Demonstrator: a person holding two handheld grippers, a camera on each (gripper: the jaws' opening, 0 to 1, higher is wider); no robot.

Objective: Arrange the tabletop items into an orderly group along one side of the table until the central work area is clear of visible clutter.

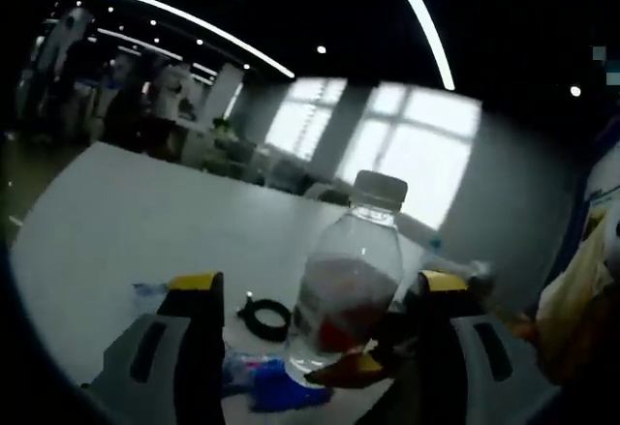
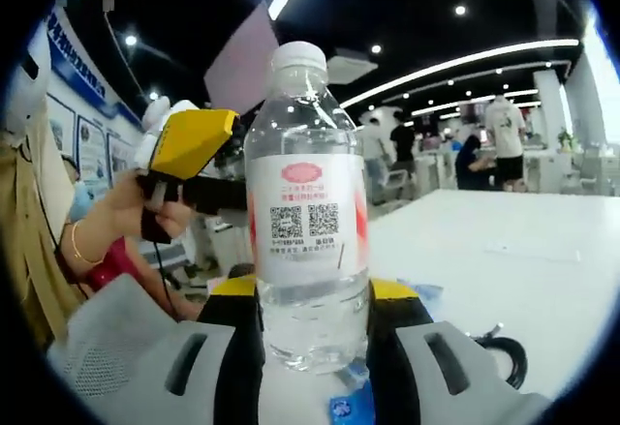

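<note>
Clear bottle [image 2: 306, 212] upright on white table [image 2: 504, 251], squeezed between right gripper [image 2: 312, 299] jaws. Left gripper [image 1: 320, 294] wide open, holds nothing. Keep bottle straight, carry slow to table side.

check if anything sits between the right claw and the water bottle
Nothing visible does. In the right gripper view the water bottle stands upright between the right claw's jaws, which sit close against both its sides, with no object in between.

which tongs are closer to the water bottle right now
Right. The right tongs are clamped on the water bottle, one jaw at each side. The left tongs are open, facing it from a short way off.
</note>
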